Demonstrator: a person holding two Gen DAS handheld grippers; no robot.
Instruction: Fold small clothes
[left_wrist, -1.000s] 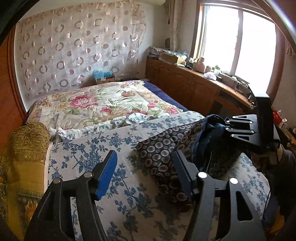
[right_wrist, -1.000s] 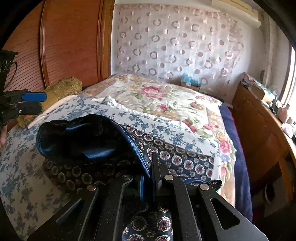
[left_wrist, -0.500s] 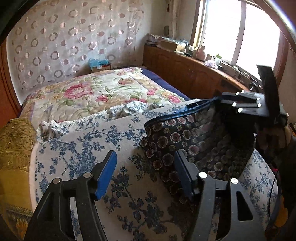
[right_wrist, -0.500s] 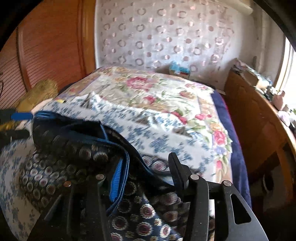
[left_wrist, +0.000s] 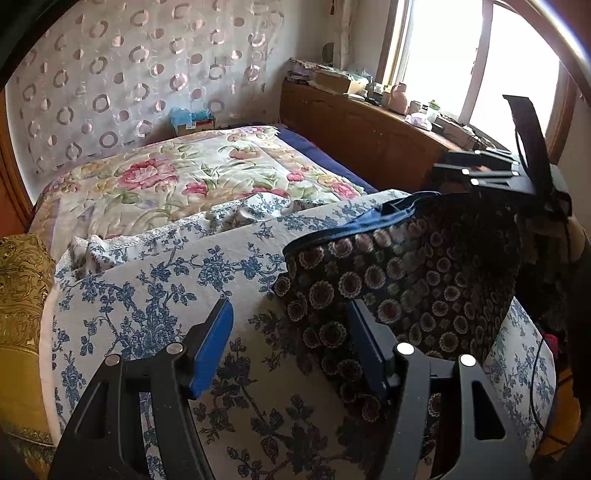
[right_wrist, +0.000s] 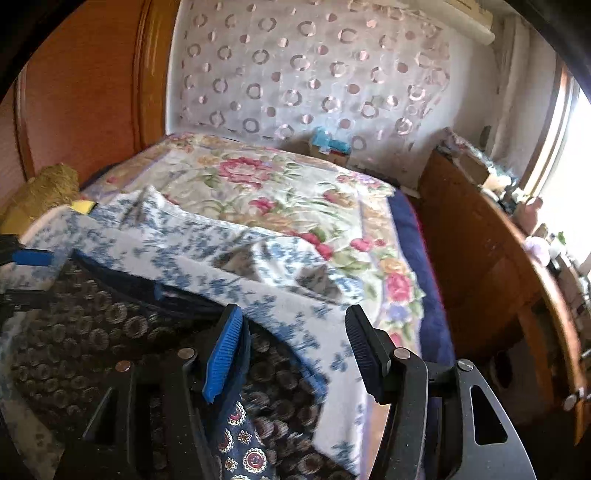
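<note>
1. Left gripper (left_wrist: 290, 339): black frame, blue-padded fingers (left_wrist: 212, 345) spread wide, nothing between them. It hangs over the white bedsheet printed with blue flowers (left_wrist: 166, 280). The right-hand finger overlaps the edge of the garment in this view; contact cannot be judged.
2. Task item: a small dark garment patterned with round medallions and edged with a blue waistband (left_wrist: 402, 280). It lies on the blue-flowered sheet on the near part of the bed. Its right portion sits in shadow under the other tool, and its lower edge is hidden behind the left gripper's frame.
3. Right gripper (right_wrist: 293, 349): fingers spread apart, holding nothing. The sheet and garment show in the gap. In the left wrist view it appears as a dark silhouette (left_wrist: 491, 173) against the bright window (left_wrist: 443, 62), above the garment's far right edge; its fingertips cannot be made out there.
4. Right wrist view: garment (right_wrist: 85, 343) is motion-blurred, so its fold lines are unreadable. One corner below the left-hand finger is sharp. The left gripper's blue pad (right_wrist: 31, 257) is cut off at the frame edge.
5. Beyond: a quilt with pink flowers (left_wrist: 177, 173), a gold embroidered cushion (left_wrist: 18, 280), and a wooden cabinet (left_wrist: 369, 133) whose clutter is too small to identify.
</note>
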